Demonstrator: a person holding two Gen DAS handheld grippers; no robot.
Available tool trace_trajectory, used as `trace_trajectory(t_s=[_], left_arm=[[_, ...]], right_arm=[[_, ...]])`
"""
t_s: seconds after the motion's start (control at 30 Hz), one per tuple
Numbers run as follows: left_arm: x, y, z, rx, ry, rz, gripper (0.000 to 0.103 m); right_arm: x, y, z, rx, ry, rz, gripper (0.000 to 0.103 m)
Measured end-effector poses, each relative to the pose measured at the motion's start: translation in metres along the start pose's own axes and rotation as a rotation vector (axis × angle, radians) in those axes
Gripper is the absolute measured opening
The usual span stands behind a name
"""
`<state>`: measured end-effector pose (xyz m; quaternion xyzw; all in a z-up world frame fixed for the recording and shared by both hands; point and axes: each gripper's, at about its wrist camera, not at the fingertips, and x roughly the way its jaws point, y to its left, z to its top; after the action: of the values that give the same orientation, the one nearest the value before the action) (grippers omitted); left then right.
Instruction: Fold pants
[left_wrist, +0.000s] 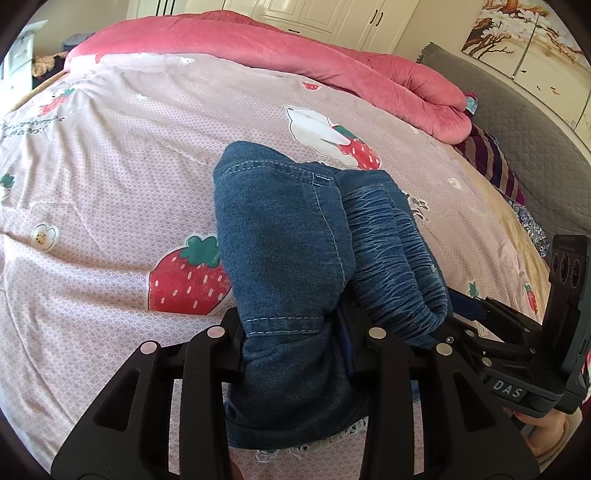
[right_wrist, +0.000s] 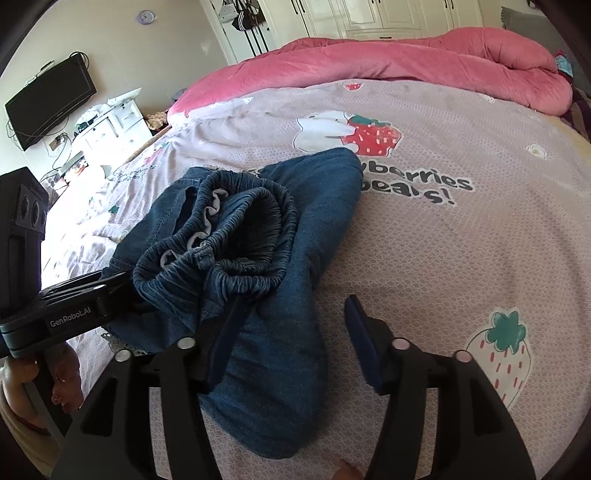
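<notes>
The blue denim pants lie folded in a thick bundle on the pink strawberry bedsheet. In the left wrist view my left gripper is closed on the near end of the bundle, denim filling the gap between its fingers. In the right wrist view the pants show their elastic waistband bunched on top. My right gripper is open above the bundle's near part, its left finger resting against the denim. The left gripper's body enters from the left at the waistband.
A rolled pink quilt lies across the far side of the bed. Striped clothing lies by the grey headboard. A white dresser and a wall TV stand beyond the bed's left edge.
</notes>
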<state>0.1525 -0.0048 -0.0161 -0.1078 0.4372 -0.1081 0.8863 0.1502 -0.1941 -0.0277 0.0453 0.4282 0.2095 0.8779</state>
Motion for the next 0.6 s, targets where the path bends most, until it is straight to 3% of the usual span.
trace_trajectory(t_s=[0.3,0.6], left_arm=[[-0.006,0.003,-0.001,-0.024,-0.002,-0.001,0.041],[-0.016,0.007,-0.003,-0.034,-0.021,0.02,0.057]], right_arm=[[-0.003,-0.001,0.001,-0.009,-0.005,-0.023,0.077],[-0.006,0.001,-0.001,-0.011,-0.005,-0.028,0.082]])
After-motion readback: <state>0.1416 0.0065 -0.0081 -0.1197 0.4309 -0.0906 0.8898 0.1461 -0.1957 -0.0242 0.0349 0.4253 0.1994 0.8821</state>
